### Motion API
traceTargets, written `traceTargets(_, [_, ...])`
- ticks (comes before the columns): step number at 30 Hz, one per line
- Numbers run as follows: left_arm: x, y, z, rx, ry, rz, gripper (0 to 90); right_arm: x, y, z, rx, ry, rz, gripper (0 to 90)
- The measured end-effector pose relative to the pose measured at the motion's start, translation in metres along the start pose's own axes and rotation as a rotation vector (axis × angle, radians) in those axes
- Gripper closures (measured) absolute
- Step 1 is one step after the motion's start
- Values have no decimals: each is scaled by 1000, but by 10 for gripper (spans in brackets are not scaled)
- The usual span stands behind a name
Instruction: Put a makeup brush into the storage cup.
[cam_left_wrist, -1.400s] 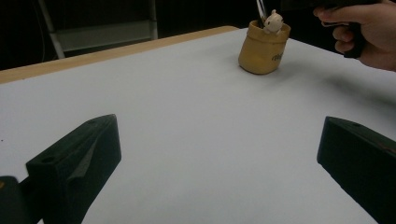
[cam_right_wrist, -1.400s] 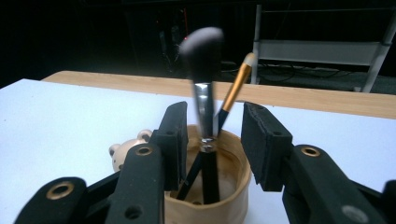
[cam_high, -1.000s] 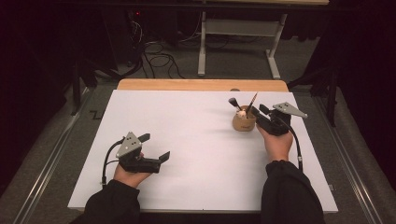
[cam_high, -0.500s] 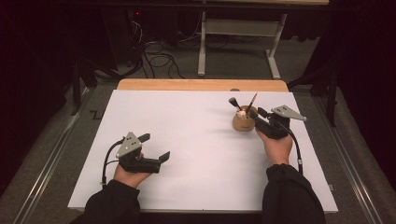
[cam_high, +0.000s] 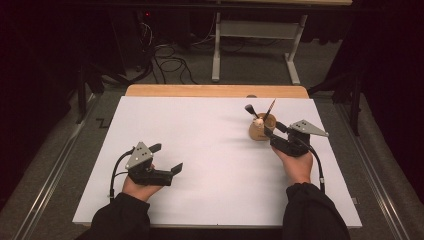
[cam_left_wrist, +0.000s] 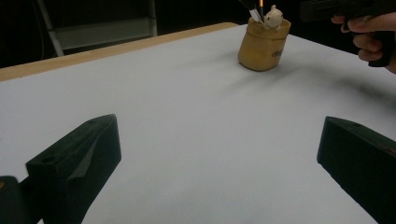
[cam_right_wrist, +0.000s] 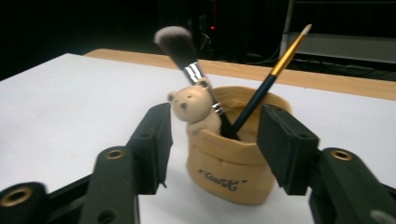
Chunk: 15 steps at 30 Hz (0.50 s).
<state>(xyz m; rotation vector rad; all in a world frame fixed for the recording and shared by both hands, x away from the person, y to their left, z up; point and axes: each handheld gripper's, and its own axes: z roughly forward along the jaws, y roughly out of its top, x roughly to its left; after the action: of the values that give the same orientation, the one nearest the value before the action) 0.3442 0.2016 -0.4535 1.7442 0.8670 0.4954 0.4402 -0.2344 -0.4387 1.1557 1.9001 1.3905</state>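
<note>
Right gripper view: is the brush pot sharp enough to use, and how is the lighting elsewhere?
Right gripper view: the pot and bear figure are slightly soft, the fluffy brush blurred. Left gripper view: the near jaws are blurred, with soft shadows on the table. High view: evenly lit sheet, dark surroundings.

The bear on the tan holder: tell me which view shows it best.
The right gripper view: the bear sits close, face clear, on the tan holder rim. The left gripper view shows it small and distant; the high view shows a pale speck.
</note>
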Motion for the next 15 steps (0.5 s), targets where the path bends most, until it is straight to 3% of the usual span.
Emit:
traceTargets(8, [0,0,1,7,0,3,4,15,-3,-11,1,52,-23,248])
traceTargets(15, [0,-1,1,10,1,0,4,25,-7,-25,-5,92,-37,146])
